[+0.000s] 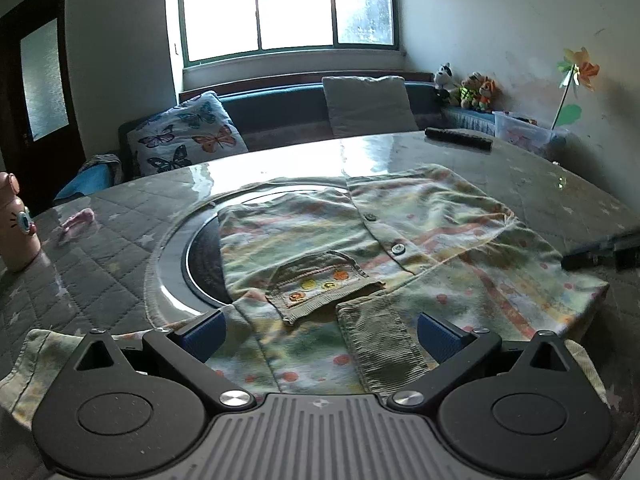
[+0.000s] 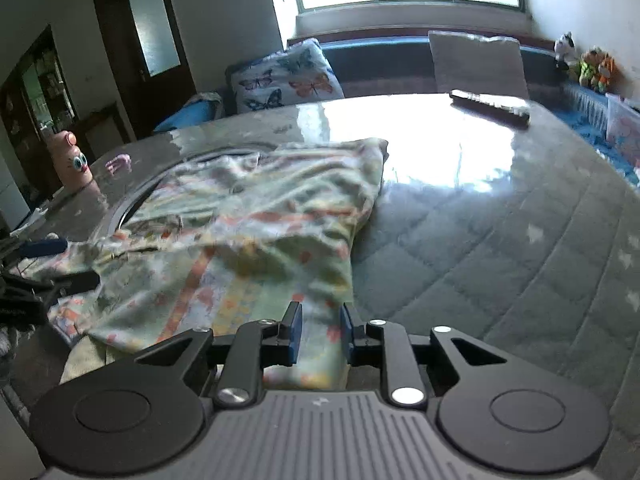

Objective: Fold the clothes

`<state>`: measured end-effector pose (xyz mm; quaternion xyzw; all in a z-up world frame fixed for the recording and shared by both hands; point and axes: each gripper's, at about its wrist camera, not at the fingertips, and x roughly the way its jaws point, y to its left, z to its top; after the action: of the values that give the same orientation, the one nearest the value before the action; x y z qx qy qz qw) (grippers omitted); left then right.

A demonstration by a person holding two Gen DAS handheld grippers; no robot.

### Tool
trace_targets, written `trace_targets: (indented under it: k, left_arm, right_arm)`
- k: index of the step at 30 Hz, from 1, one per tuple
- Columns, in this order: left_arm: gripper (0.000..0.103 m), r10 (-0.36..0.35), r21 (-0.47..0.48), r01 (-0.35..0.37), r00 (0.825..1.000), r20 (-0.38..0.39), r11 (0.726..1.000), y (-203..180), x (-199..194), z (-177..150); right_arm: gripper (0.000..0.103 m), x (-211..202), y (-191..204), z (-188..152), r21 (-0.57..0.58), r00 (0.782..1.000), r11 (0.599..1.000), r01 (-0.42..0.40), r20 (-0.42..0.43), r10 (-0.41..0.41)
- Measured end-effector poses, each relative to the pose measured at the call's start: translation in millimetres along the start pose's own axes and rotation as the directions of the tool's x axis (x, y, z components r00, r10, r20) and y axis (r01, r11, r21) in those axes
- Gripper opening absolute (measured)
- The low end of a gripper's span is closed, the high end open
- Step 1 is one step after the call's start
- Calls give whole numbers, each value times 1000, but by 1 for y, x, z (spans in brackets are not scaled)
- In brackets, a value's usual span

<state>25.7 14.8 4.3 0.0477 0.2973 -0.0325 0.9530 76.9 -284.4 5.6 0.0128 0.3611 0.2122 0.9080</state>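
A child's pastel-patterned shirt [image 1: 400, 240] with buttons, a green pocket and a corduroy cuff [image 1: 380, 344] lies spread on the quilted table [image 1: 100, 272]. My left gripper [image 1: 320, 332] hangs open wide over the shirt's near part, its blue pads [image 1: 204, 330] on either side of the cuff and holding nothing. In the right wrist view the same shirt [image 2: 240, 232] lies rumpled, and my right gripper [image 2: 321, 332] is open by a narrow gap. The shirt's near right edge runs between its jaws, and the pads [image 2: 296, 332] do not visibly pinch it.
A dark remote [image 1: 458, 138] lies at the table's far side. A pink bottle with cartoon eyes [image 2: 74, 160] and a small pink item [image 1: 76, 220] sit at the left. A round inset ring [image 1: 176, 264] shows beside the shirt. Cushions and a bench stand behind.
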Motion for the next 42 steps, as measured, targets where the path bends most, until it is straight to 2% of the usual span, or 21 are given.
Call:
trace_targets:
  k: [5, 11, 13, 15, 19, 22, 28, 36, 39, 42]
  left_arm:
    - [103, 16, -3, -16, 1000, -26, 1000, 2, 9, 0]
    - [103, 43, -9, -44, 998, -49, 999, 6, 19, 1]
    - [103, 51, -10, -52, 997, -55, 999, 7, 22, 3]
    - [103, 47, -8, -47, 998, -50, 999, 7, 22, 4]
    - [103, 66, 13, -66, 996, -58, 998, 5, 28, 4]
    - [103, 95, 31, -93, 993, -67, 995, 4, 33, 3]
    - [103, 123, 35, -121, 991, -62, 992, 9, 33, 2]
    - [103, 145, -19, -146, 988, -49, 989, 24, 17, -2]
    - [102, 166, -47, -168, 985, -45, 985, 34, 8, -5]
    - [102, 197, -83, -200, 980, -42, 976, 48, -2, -10]
  right_arm:
    - [20, 21, 6, 22, -34, 999, 999, -31, 22, 32]
    - [20, 57, 6, 32, -40, 999, 999, -31, -11, 31]
    - [21, 58, 7, 31, -43, 1000, 999, -29, -12, 29]
    - [26, 53, 11, 32, -50, 1000, 998, -31, -6, 30]
    - [32, 44, 32, 33, -98, 997, 992, -82, -1, 82]
    - [43, 45, 55, 29, -167, 992, 978, -123, -12, 123]
    - [44, 49, 89, 13, -283, 989, 948, -145, -50, 136]
    - [48, 27, 122, -6, -445, 988, 883, -150, -37, 149]
    - [48, 28, 133, -13, -469, 983, 864, -185, -71, 172]
    - [48, 23, 139, -12, -477, 981, 858, -191, -57, 186]
